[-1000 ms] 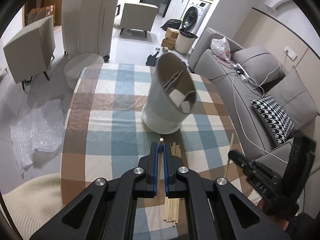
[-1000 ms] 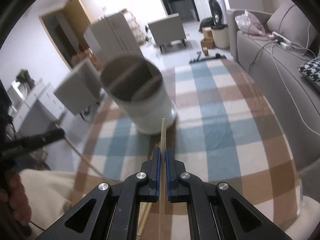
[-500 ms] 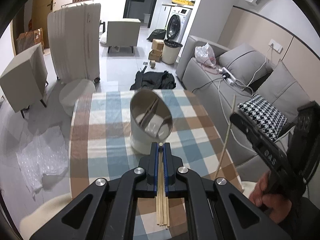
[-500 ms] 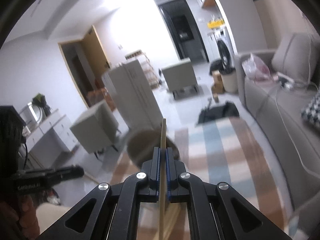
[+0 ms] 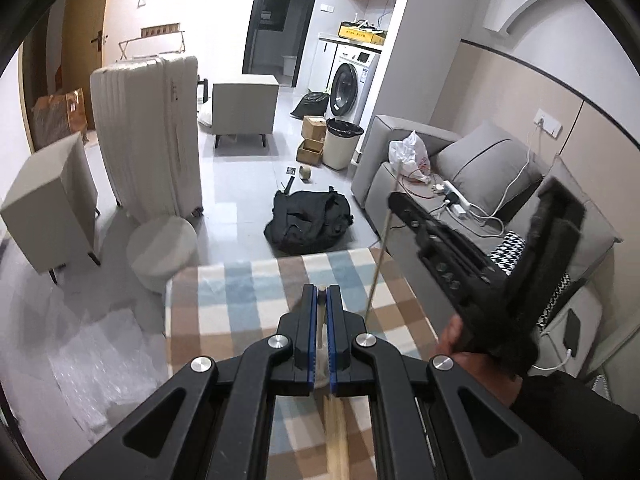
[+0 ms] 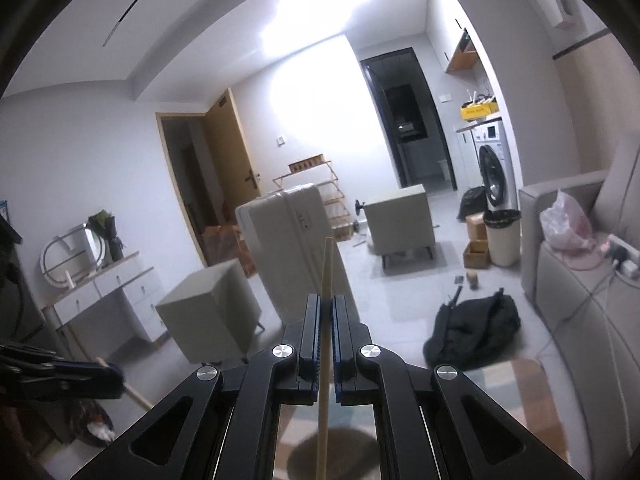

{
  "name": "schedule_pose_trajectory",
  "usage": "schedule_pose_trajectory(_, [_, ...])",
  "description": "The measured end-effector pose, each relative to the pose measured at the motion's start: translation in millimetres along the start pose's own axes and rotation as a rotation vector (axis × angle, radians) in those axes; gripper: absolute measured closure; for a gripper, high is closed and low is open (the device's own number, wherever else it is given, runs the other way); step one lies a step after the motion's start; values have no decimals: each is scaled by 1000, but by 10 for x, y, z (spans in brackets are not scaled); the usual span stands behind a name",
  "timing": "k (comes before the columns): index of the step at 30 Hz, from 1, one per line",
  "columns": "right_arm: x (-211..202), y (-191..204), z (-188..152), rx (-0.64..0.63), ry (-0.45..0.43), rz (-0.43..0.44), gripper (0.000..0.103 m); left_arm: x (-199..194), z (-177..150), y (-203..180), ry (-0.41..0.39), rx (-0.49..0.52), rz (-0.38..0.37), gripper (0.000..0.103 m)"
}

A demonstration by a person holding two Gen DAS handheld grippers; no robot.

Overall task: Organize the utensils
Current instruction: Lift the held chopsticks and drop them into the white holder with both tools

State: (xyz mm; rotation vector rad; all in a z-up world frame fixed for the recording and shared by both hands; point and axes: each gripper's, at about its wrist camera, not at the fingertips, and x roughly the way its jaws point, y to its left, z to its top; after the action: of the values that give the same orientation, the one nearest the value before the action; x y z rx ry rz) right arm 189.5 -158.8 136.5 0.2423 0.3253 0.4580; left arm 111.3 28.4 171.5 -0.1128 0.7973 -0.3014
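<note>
The left claw point(image 5: 321, 292) is clenched on a chopstick point(image 5: 321, 322) whose pale tip shows just past the blue pads, and the right claw point(image 6: 327, 300) is clenched on a second chopstick point(image 6: 325, 360) that runs up between its fingers and well beyond them. Both claws hang above the table point(image 5: 224, 320), with a few more chopsticks point(image 5: 336, 432) lying on the checked cloth under the left one. A round dark opening point(image 6: 332, 456), probably the utensil holder, sits below the right claw. I judge the long, thin sticks could pivot or slip in such narrow grips, and one could miss the holder's mouth or knock its rim. Beyond the table lie a black bag point(image 5: 308, 220) on the floor, a pale suitcase point(image 5: 148, 136), a grey sofa point(image 5: 472, 168) and a washing machine point(image 5: 352, 84).
</note>
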Motion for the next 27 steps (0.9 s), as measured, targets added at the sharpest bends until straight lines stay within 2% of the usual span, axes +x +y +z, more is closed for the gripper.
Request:
schedule_pose_trajectory(3, [257, -45, -62, 30, 7, -1, 99, 114, 42, 69, 1, 24, 16, 103])
schedule_pose_trajectory(8, [594, -183, -306, 130, 24, -34, 99, 418, 16, 231, 52, 27, 4, 103])
schedule_pose_trajectory(15, [761, -277, -570, 176, 49, -60, 99, 676, -72, 299, 124, 20, 8, 103])
schedule_pose_trajectory(20, [749, -262, -706, 139, 90, -50, 99, 731, -135, 281, 158, 11, 0, 103])
schedule_pose_trajectory(27, [583, -178, -802, 41, 172, 47, 98, 730, -110, 291, 167, 4, -15, 103])
